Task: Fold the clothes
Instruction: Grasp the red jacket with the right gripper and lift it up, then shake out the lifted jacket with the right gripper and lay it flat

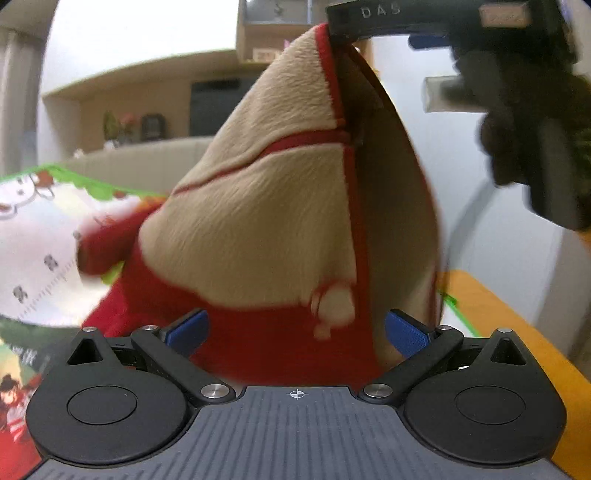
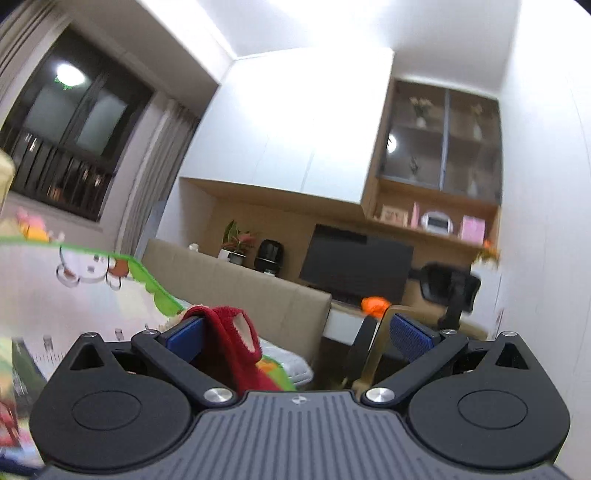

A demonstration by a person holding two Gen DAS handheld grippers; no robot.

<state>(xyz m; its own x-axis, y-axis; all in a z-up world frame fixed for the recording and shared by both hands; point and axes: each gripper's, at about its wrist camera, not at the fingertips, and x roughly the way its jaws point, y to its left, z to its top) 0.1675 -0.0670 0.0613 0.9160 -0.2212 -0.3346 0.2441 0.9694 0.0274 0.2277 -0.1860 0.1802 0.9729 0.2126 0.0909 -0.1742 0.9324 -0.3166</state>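
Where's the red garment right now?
Left wrist view: garment hangs mid-air at centre, from the right hand-held gripper above, over the mat.

There was one garment, tan fleece with red trim, and two grippers around it: the left gripper just below the garment and the right gripper above it. Each gripper carried two blue pads. Beyond the garment stood one beige headboard, and past that one dark monitor, one black chair, one potted plant and one glass-doored cabinet with two doors. To the garment's left lay one cartoon-printed sheet.
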